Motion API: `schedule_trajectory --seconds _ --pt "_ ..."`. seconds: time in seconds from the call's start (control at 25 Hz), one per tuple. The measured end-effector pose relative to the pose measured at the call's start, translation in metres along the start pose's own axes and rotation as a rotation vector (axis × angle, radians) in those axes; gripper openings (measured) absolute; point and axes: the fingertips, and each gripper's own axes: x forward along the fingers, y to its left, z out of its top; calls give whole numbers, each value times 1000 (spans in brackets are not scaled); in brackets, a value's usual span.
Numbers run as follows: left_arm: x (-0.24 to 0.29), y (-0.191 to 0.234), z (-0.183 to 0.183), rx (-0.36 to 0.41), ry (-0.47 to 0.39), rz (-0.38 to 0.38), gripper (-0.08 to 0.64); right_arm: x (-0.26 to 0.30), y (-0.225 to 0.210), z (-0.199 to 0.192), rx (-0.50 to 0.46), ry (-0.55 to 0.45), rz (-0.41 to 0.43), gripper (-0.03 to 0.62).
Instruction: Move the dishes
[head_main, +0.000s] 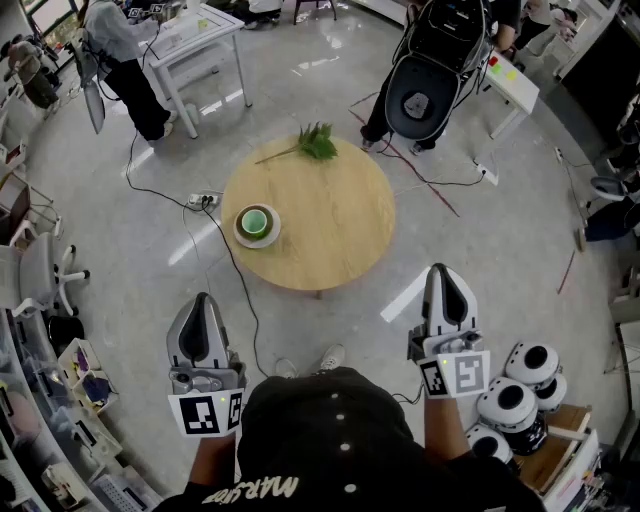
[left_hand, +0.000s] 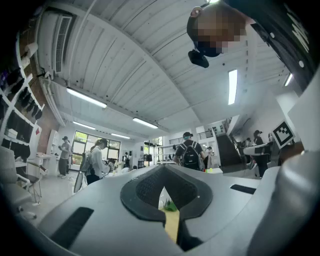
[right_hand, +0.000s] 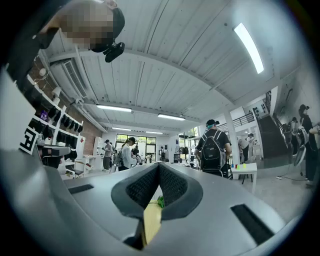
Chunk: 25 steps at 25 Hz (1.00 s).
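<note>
Well ahead of left gripper (head_main: 203, 300) and right gripper (head_main: 438, 272) sit the dishes (head_main: 256, 225).

Round table (head_main: 330, 240): one is standing.
Saucer (head_main: 240, 238): one is lying there.
Green cup (head_main: 254, 221): one is sitting.
Leafy sprig (head_main: 315, 143): one is lying.
Grippers: two are showing, left gripper (head_main: 203, 300), right gripper (head_main: 438, 271).

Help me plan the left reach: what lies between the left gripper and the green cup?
Head view: between left gripper and cup, only floor crossed by a black cable, then tabletop.
</note>
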Motion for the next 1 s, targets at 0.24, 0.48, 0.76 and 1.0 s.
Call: schedule_trajectory --seconds 0.24,0.48,0.76,1.0 --pt "-4 -3 2 7 0 3 11 -5 0 3 33 -19 1 -3" --pt "-4 -2 -2 10 13 8 11 -6 4 0 56 -21 27 -3" --pt "-1 -4 -4 12 23 14 11 3 4 1 44 -43 59 334" --pt "3 -13 -2 21 28 33 11 3 -14 -4 29 -20 58 310"
